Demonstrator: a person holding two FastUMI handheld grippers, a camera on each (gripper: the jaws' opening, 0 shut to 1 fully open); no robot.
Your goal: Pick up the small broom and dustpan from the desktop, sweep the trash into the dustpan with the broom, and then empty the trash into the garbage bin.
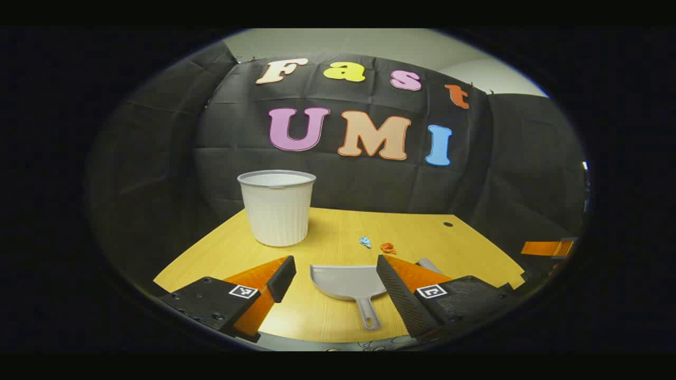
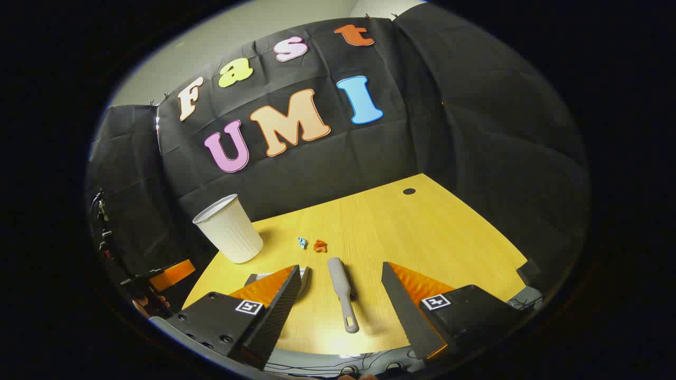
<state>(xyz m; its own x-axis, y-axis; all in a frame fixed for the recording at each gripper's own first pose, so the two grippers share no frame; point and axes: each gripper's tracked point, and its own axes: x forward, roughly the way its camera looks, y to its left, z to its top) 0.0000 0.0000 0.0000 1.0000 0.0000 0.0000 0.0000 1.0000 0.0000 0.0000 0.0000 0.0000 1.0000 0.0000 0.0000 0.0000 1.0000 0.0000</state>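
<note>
Fingers first: we hold the left claw (image 1: 335, 279) with its two fingers spread wide and nothing between them, lined up so the dustpan (image 1: 344, 282) sits framed in the gap, its handle running back toward us. That placement looks deliberate to us: the handle is the part nearest and easiest to close on. In the right gripper view, the right claw (image 2: 340, 287) is likewise wide apart and empty, and the small broom (image 2: 341, 298) lies flat on the worktop (image 2: 433, 232) between its fingers, handle end nearest us. We judge both tools are still to be picked up.

Just beyond the tools lie two scraps of trash, a blue crumple (image 2: 302, 242) and an orange crumple (image 2: 319, 245), side by side and near each other, past the broom's far end. The white garbage bin (image 1: 277, 207) stands upright farther back and to the left, well apart from the scraps. A small dark hole (image 2: 409, 191) marks the worktop's far side.

Nothing stands between either claw and its handle. The dustpan and broom lie close together, so we think the two claws could crowd each other on the way down.
</note>
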